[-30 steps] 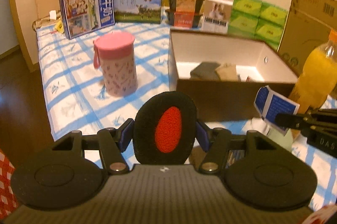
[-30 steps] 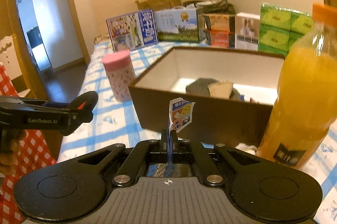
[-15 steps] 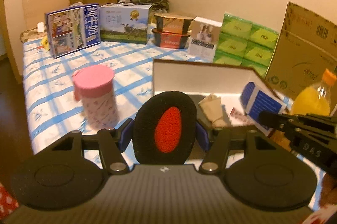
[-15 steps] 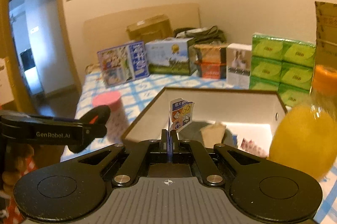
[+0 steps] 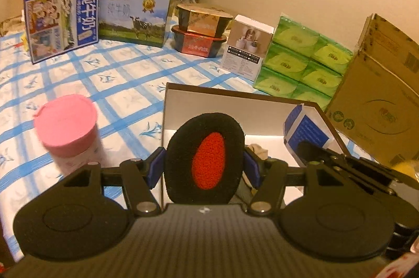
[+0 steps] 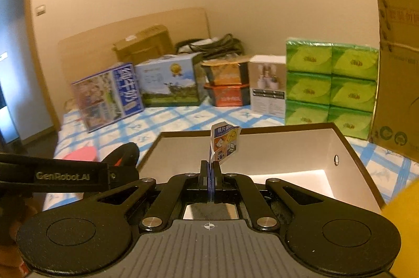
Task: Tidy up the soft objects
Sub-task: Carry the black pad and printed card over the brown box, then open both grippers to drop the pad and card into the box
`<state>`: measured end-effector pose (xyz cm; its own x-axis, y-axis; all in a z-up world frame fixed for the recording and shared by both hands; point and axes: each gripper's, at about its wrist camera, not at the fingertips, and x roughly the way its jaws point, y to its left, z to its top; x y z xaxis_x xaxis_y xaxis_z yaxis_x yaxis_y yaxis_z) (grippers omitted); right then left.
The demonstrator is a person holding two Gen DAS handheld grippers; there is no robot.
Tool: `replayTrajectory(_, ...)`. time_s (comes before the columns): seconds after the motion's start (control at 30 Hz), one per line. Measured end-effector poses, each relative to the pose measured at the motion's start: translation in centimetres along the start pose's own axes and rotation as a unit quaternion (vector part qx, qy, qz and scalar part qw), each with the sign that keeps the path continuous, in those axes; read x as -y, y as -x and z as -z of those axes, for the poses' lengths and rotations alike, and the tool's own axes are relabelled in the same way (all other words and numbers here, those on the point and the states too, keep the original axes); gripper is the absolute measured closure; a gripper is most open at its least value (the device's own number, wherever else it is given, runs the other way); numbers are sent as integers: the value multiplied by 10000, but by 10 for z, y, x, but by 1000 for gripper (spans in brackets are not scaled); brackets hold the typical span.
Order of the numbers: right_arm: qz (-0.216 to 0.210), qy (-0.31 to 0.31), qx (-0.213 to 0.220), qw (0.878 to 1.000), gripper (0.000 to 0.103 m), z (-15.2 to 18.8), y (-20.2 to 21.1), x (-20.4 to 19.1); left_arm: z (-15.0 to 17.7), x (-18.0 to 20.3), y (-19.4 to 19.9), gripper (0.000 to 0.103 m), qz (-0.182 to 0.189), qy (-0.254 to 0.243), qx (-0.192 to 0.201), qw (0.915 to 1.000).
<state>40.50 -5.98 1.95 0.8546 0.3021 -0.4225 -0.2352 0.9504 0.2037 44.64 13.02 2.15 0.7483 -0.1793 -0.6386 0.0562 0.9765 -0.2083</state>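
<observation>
The black foam pad with a red centre (image 5: 205,156) sits pinched between the blue pads of my left gripper (image 5: 204,168), whose jaws stand only as wide as the pad, and it hangs just ahead of me over the near wall of the open brown box (image 5: 235,93). In my right gripper (image 6: 210,169) the jaws are pressed nearly together on a thin blue sachet with a printed label (image 6: 225,144), which sticks up straight ahead, also at the box's near edge (image 6: 262,131). I judge the sorting partly done: a beige cloth-like piece (image 5: 258,148) already lies in the box beyond my left fingers, while both items I carry are not yet dropped in. The left view shows that cloth piece, the pink-lidded cup (image 5: 65,121) off to my left on the blue checked tablecloth (image 5: 117,73), and the right gripper's tip holding the sachet (image 5: 305,131) to my right. The right view instead shows the box's white far wall with its small hole (image 6: 336,159), but my own gripper hides the floor's contents; an orange blur at its lower right I cannot identify.
</observation>
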Motion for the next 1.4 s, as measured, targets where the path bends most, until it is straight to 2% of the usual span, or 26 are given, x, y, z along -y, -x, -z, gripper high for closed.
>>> replayTrajectory(0.3,257,-392,-285,9985,102,-11,-55,25,-29,0,-59,43,82,-50,-172,9998)
replayTrajectory(0.37,287,-475,-349,9978,102,-13,-64,29,-34,1,-70,39,161,0,-153,9998)
replayTrajectory(0.43,301,-555,-412,9972,102,-12,-70,32,-39,1,-79,34,206,46,-209,9996)
replayTrajectory(0.63,205,-779,-501,9955,102,-12,-81,40,-37,5,-88,34,126,-64,-265,9995)
replayTrajectory(0.73,13,-890,-540,9946,100,-12,-85,42,-32,2,-82,34,46,-64,-236,9997)
replayTrajectory(0.77,-15,-892,-526,9946,90,-11,-85,41,-31,0,-79,34,2,-73,-214,9997)
replayTrajectory(0.8,-28,-873,-528,9948,73,-11,-85,41,-31,-1,-76,34,-40,-81,-183,9998)
replayTrajectory(0.83,-52,-863,-514,9949,66,-10,-84,40,-31,-4,-72,34,-83,-87,-145,9998)
replayTrajectory(0.87,3,-869,-505,9949,54,-8,-81,40,-30,-7,-67,34,-109,-93,-109,9998)
replayTrajectory(0.9,17,-851,-511,9951,50,-7,-80,40,-30,-9,-63,34,-119,-94,-86,9998)
replayTrajectory(1.17,-68,-326,-710,9969,49,11,-53,18,-21,-13,-17,34,-329,-187,143,9992)
replayTrajectory(1.4,-239,-87,-744,9969,47,25,-11,2,1,-12,35,34,-419,-77,300,9986)
